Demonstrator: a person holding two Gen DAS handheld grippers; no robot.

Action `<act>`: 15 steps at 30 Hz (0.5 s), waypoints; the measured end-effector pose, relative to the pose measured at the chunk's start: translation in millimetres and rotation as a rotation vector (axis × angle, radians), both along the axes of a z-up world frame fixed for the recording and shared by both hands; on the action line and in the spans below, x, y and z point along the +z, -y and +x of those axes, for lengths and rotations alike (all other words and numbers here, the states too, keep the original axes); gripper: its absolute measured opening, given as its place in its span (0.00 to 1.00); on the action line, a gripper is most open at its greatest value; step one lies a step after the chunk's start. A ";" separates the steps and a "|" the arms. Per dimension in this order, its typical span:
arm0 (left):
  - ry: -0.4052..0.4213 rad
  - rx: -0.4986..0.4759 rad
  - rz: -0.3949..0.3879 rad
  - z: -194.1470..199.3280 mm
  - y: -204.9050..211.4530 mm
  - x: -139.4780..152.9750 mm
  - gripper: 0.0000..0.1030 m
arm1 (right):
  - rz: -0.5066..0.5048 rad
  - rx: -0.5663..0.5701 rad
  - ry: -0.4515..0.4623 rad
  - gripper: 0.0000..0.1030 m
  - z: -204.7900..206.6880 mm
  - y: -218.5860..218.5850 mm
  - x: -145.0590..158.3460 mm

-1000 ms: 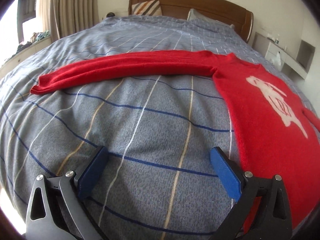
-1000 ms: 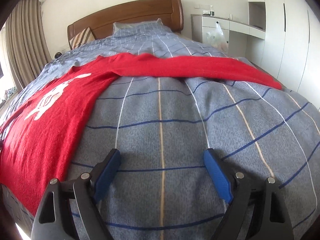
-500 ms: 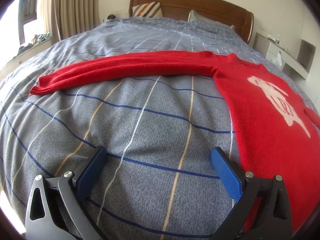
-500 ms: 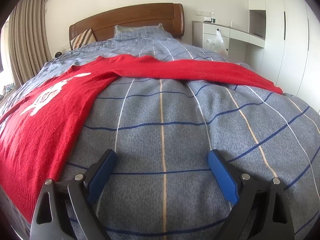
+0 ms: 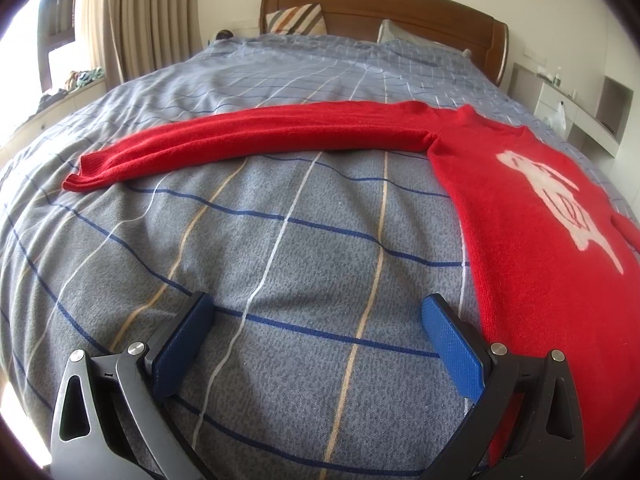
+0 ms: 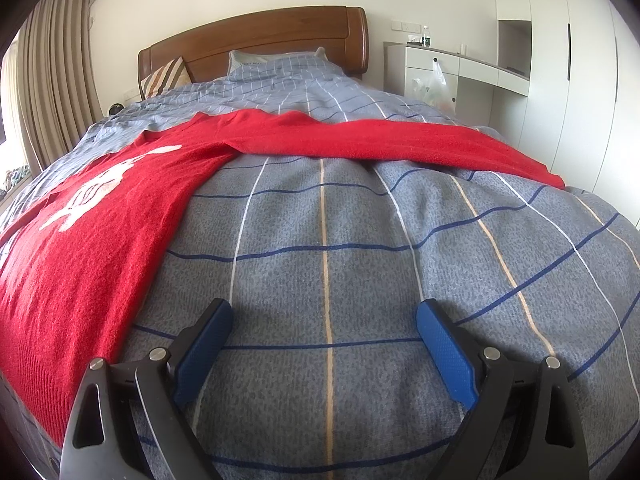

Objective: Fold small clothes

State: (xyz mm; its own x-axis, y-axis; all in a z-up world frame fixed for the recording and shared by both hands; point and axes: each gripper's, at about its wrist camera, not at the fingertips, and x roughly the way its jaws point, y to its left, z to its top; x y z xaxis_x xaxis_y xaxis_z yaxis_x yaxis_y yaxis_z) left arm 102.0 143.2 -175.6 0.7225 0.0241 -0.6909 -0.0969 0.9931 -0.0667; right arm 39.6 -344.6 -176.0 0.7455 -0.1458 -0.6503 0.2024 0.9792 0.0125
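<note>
A red knit sweater [image 5: 532, 240] with a white figure on its chest lies flat on the bed, front up. Its one sleeve [image 5: 248, 140] stretches straight out to the left in the left wrist view. The other sleeve [image 6: 400, 142] runs out to the right in the right wrist view, beyond the sweater body [image 6: 80, 240]. My left gripper [image 5: 318, 310] hangs open over bare bedcover, just left of the sweater's side edge. My right gripper [image 6: 324, 314] is open too, over bedcover just right of the body. Neither holds anything.
The bed has a grey-blue checked cover [image 5: 260, 240], a wooden headboard [image 5: 384, 4] and pillows [image 5: 296, 18]. Curtains [image 5: 132, 20] and a window sill lie to the left. A white desk and cupboards [image 6: 480, 76] stand close to the bed's right side.
The right gripper's fingers have spread a little wider. Both views have barely shifted. The sweater lies as before.
</note>
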 end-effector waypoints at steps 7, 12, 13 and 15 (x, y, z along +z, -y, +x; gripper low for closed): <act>0.000 0.002 0.003 0.4 0.3 -0.3 1.00 | 0.000 0.000 0.000 0.90 0.0 0.0 0.2; 0.000 0.005 0.005 0.2 -0.3 -0.2 1.00 | -0.001 0.000 -0.001 0.90 0.0 0.1 0.3; 0.000 0.005 0.006 0.1 -0.8 -0.1 1.00 | -0.001 0.000 -0.001 0.90 0.0 0.1 0.3; 0.000 0.005 0.006 0.1 -1.5 -0.2 1.00 | -0.001 0.000 -0.001 0.90 0.0 0.1 0.4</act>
State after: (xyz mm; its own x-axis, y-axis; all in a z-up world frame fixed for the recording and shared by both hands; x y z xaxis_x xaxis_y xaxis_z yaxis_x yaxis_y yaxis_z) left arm 102.0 144.7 -175.9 0.7224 0.0320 -0.6907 -0.1020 0.9929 -0.0606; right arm 39.6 -344.8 -175.6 0.7451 -0.1460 -0.6508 0.2021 0.9793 0.0117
